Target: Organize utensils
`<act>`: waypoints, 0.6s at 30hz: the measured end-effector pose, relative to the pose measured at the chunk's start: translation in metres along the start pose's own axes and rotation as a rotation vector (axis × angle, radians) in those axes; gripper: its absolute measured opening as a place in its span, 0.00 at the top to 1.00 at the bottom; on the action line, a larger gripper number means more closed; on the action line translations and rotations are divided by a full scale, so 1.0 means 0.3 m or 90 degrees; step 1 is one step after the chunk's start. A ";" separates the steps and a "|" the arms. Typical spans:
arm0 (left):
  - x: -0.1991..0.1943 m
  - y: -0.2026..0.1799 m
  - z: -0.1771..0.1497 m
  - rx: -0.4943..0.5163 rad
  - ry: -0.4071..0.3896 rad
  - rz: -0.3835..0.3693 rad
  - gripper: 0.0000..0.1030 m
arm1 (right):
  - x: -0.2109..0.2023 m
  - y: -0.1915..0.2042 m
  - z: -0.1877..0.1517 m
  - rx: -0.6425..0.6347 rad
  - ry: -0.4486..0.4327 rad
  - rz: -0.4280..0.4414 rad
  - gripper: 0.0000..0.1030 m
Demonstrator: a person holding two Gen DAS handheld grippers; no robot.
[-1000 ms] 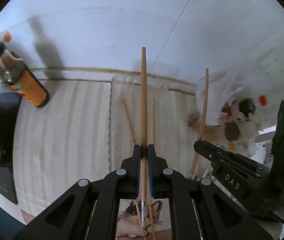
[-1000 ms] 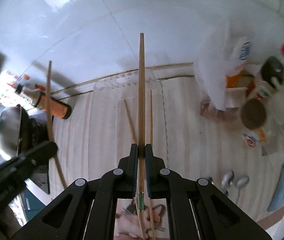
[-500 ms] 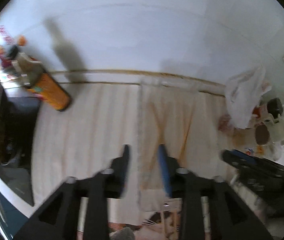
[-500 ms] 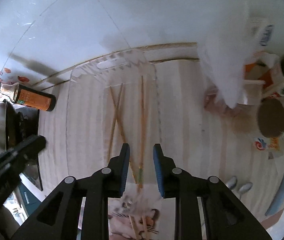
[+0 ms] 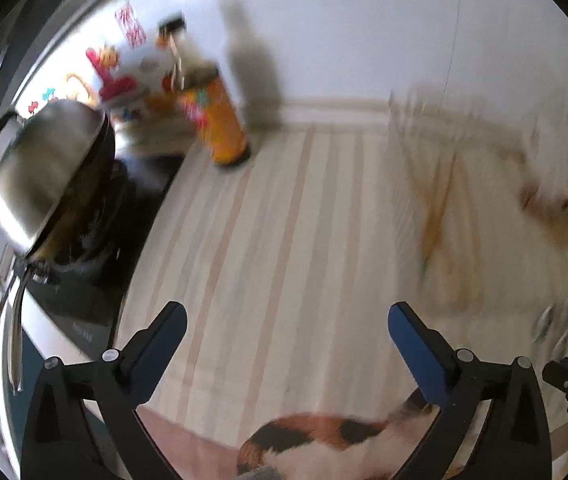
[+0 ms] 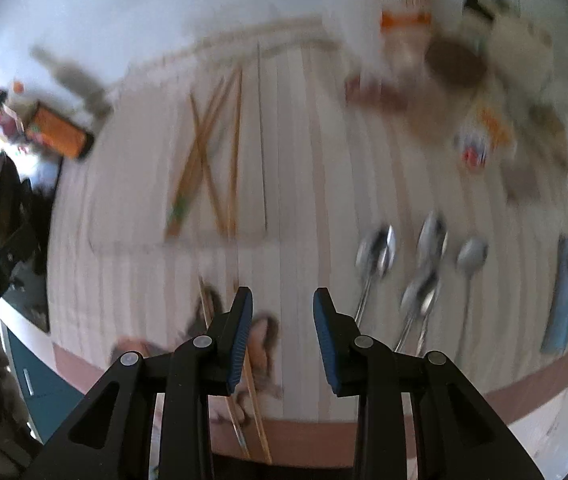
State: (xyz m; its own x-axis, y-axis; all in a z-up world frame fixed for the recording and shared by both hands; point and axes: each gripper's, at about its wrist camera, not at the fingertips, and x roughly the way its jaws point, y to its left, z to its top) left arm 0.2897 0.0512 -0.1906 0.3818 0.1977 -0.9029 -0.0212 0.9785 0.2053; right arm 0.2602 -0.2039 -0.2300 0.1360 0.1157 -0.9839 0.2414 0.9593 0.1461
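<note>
- Nearest, the right gripper (image 6: 282,300) hangs over the near edge of the striped counter (image 6: 304,160), jaws apart and holding nothing. Just under its left finger lie 2 loose chopsticks (image 6: 243,392) on a cat-print mat (image 6: 261,344); my guess is they are the next pick, which would explain the gripper sitting above them.
- The left gripper (image 5: 287,320) has its jaws spread wide and empty, over bare counter and the cat-print mat at the near edge.
- Right of the right gripper, about 5 metal spoons (image 6: 416,256) lie loose, bowls pointing far, not yet sorted. A blue flat object (image 6: 562,296) lies further right.
- Mid-distance left: a clear tray (image 6: 259,120) holds several wooden chopsticks (image 6: 207,148), some crossed, likely gathered there to keep one kind together.
- Far left, an orange bottle (image 5: 215,120) stands by the wall, beside a steel wok (image 5: 47,168) on a dark stove.
- Far right is blurred clutter of jars and bags; no label or writing is readable anywhere.
</note>
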 end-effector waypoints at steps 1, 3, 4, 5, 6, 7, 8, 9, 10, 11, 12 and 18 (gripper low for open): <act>0.021 -0.007 -0.021 0.006 0.010 0.012 0.00 | 0.026 0.000 -0.023 0.002 0.011 0.000 0.67; 0.064 -0.017 -0.078 0.022 0.029 0.037 0.00 | 0.102 0.016 -0.082 -0.002 0.037 -0.009 0.67; 0.082 -0.021 -0.106 0.027 0.037 0.049 0.00 | 0.137 0.029 -0.111 -0.007 0.049 -0.013 0.67; 0.098 -0.025 -0.134 0.033 0.045 0.062 0.00 | 0.164 0.043 -0.136 -0.011 0.059 -0.014 0.67; 0.109 -0.027 -0.159 0.039 0.055 0.069 0.00 | 0.192 0.055 -0.158 -0.015 0.069 -0.015 0.67; 0.117 -0.027 -0.177 0.040 0.063 0.072 0.00 | 0.215 0.068 -0.172 -0.020 0.077 -0.017 0.67; 0.128 -0.029 -0.195 0.041 0.074 0.074 0.00 | 0.233 0.083 -0.184 -0.027 0.081 -0.021 0.67; 0.136 -0.031 -0.206 0.043 0.079 0.074 0.00 | 0.249 0.097 -0.194 -0.034 0.082 -0.027 0.67; 0.143 -0.035 -0.219 0.046 0.084 0.075 0.00 | 0.260 0.107 -0.205 -0.039 0.084 -0.034 0.67; 0.145 -0.039 -0.232 0.049 0.086 0.076 0.00 | 0.274 0.117 -0.213 -0.048 0.088 -0.039 0.67; 0.145 -0.045 -0.242 0.052 0.089 0.074 0.00 | 0.283 0.125 -0.218 -0.057 0.089 -0.046 0.70; 0.118 -0.149 -0.284 0.085 0.114 -0.002 0.00 | 0.280 0.055 -0.240 -0.037 0.073 -0.095 0.93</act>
State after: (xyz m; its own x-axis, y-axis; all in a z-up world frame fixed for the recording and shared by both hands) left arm 0.2256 0.0193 -0.2638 0.2112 0.2141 -0.9537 0.1065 0.9649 0.2402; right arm 0.2066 -0.1598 -0.3176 -0.0087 -0.0041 -1.0000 0.1942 0.9810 -0.0057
